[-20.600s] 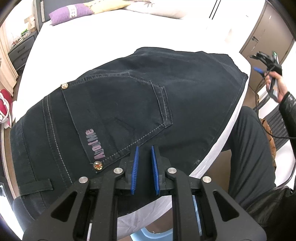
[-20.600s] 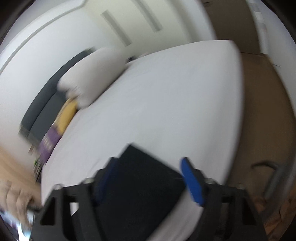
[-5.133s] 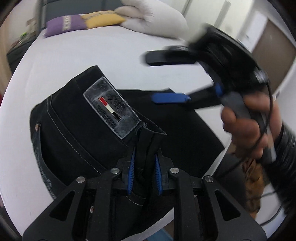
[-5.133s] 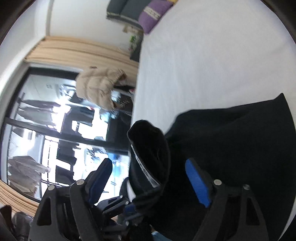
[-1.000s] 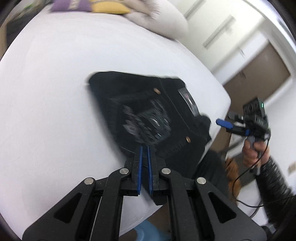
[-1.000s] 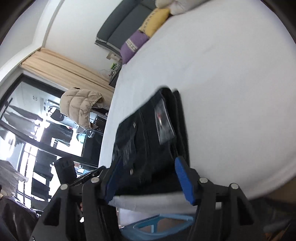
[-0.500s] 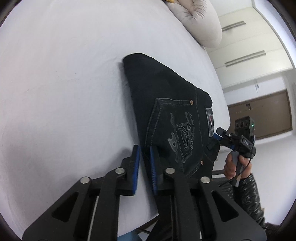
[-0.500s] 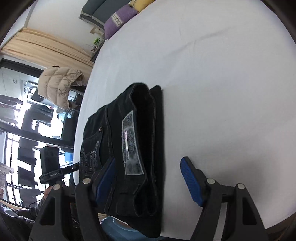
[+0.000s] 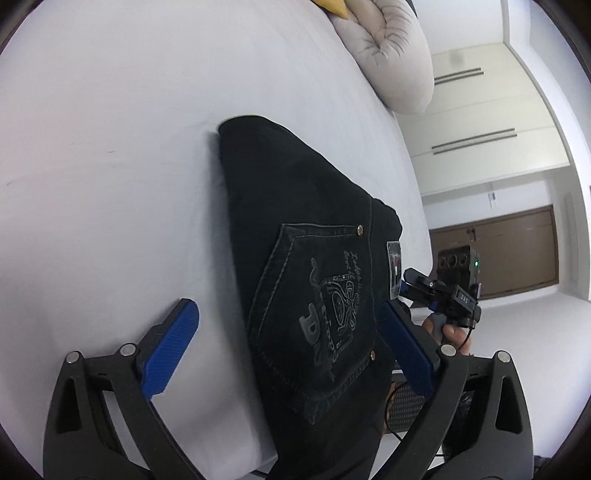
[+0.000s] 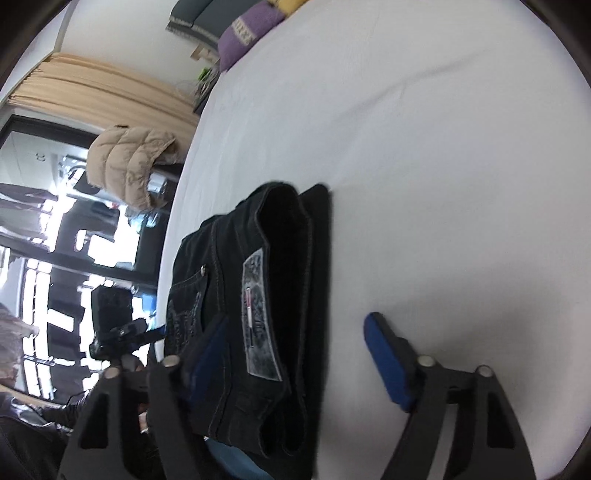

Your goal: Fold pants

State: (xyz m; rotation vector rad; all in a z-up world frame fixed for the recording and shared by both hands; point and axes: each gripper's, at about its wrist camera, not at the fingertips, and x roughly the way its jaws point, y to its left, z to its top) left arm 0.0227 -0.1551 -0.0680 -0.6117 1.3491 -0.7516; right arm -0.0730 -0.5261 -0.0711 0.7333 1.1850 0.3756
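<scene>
Black pants [image 9: 306, 258] lie folded on the white bed [image 9: 110, 147], back pocket with a grey print facing up. My left gripper [image 9: 288, 350] hovers at their near end. Its jaws are opening wide, the pocket end lies between them, and neither pad presses on it. In the right wrist view the pants [image 10: 280, 277] show their waistband patch. My right gripper [image 10: 299, 360] straddles that end with its jaws closing slightly; the left pad is over the cloth and the right pad stands clear above the sheet. Each view shows the other gripper [image 9: 417, 291] [image 10: 122, 332] beyond the bed's edge.
A pale pillow [image 9: 391, 62] lies at the head of the bed, with a purple cushion [image 10: 243, 33] nearby. A beige puffer jacket [image 10: 129, 162] hangs by the window. A brown door [image 9: 517, 251] and white wardrobe stand past the bed's edge.
My left gripper's jaws went from shut to wide apart. Both grippers came lower and closer to the folded pants, which now lie still on the bed.
</scene>
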